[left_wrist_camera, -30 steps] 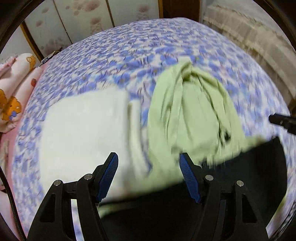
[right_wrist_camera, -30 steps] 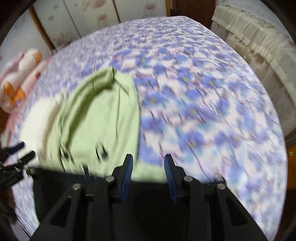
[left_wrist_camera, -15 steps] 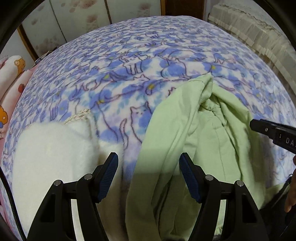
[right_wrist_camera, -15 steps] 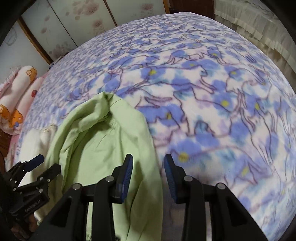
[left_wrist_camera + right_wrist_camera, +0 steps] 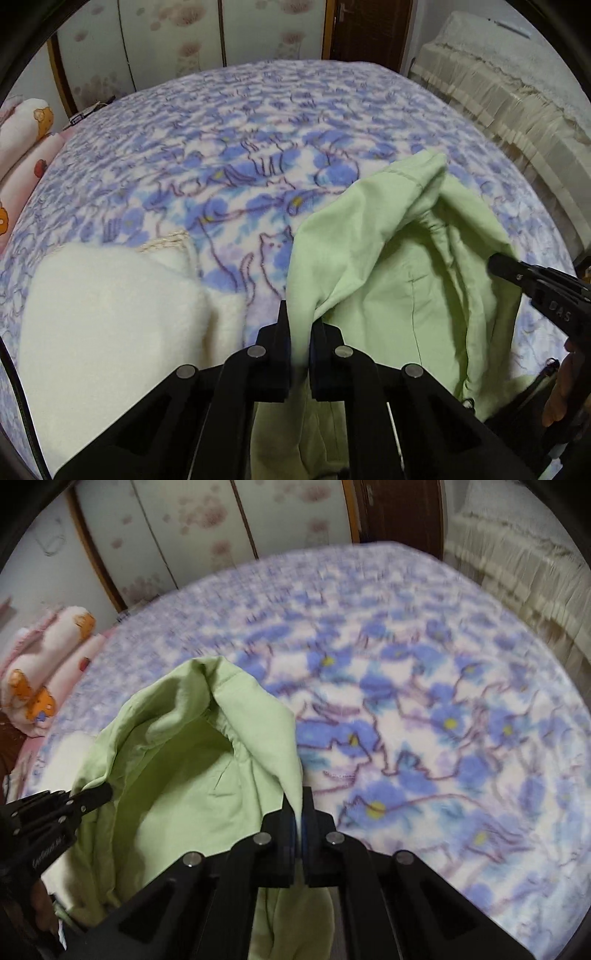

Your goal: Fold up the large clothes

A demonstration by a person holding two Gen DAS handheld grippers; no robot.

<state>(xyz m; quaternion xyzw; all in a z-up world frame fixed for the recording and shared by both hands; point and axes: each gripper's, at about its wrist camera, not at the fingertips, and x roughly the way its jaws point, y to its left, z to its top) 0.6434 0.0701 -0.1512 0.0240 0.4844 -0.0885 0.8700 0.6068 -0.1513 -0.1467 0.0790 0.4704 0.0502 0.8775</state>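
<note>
1. Task item: a light green garment (image 5: 388, 280), apparently a hooded jacket, lies bunched on a bed covered by a blue cat-print fleece blanket (image 5: 258, 147). In the left wrist view it fills the 3 to 5 o'clock sector; in the right wrist view it sits from 9 to 7 o'clock.
2. Left gripper (image 5: 297, 325): its jaws have just been closing and now stand clamped on the garment's left-hand edge, green cloth visibly pinched between them.
3. Right gripper (image 5: 299, 812): its jaws have likewise just been closing and are now clamped on the opposite edge, with a thin fold of green cloth between the pads.
4. Cross-check: each gripper appears in the other's view at the garment's margin, so the two grips are set apart on opposite sides of the opening.
5. Done, as judged: both grasps are secured. Nothing more is evident.
6. Outstanding, as judged: the garment is crumpled, hood gaping and body heaped toward the 6 o'clock edge. It is not yet spread flat, and no tidy fold shows. Lifting, laying out, smoothing and folding all remain.
7. Adjacent item: a cream fleece piece (image 5: 110, 306) lies at 8 o'clock in the left view, just beside the garment; whether it is already folded cannot be told.
</note>
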